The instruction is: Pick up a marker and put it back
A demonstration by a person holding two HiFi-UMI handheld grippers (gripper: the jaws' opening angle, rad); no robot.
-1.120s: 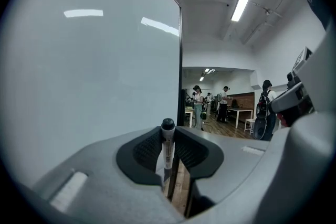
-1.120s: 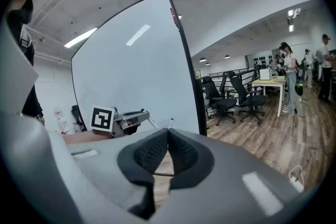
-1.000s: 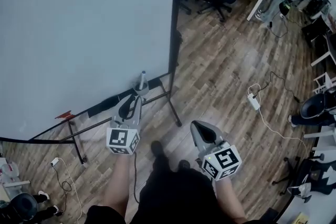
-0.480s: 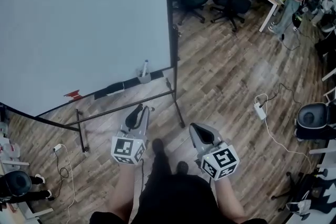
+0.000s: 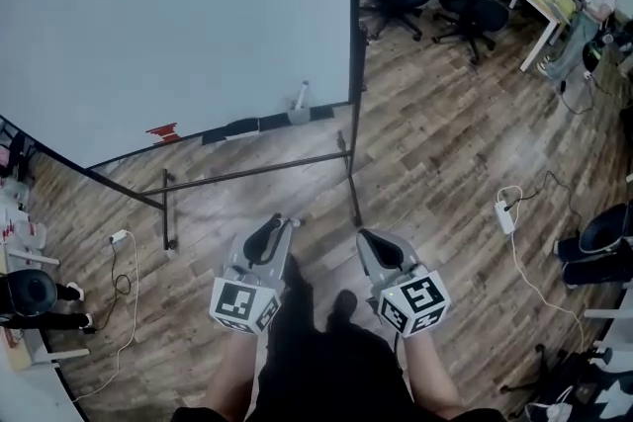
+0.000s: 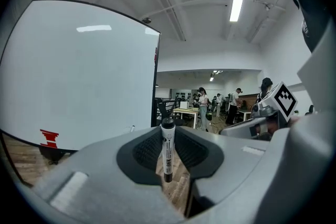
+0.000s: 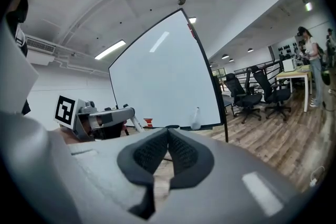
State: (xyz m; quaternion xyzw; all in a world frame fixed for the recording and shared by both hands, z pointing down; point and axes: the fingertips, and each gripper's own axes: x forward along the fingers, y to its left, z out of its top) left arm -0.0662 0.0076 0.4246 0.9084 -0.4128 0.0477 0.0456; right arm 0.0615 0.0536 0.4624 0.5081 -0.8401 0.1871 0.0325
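While the marker [image 6: 167,150] is clamped upright between the pads of the left gripper [image 6: 167,131], the grip should be kept steady and the marker kept vertical, so that its lower end can be set straight down when it is returned. At three o'clock of it, the right gripper [image 7: 167,136] is carried with its jaws closed on nothing and is best kept clear. Well apart, toward twelve o'clock, a small pale holder [image 5: 300,102] is seen on the ledge [image 5: 247,126] of the whiteboard [image 5: 178,15]; it is judged the likely place of return. A second ago the left gripper was just beside that holder; it has since been drawn back, and the stand's bar [image 5: 257,171] now lies between them.
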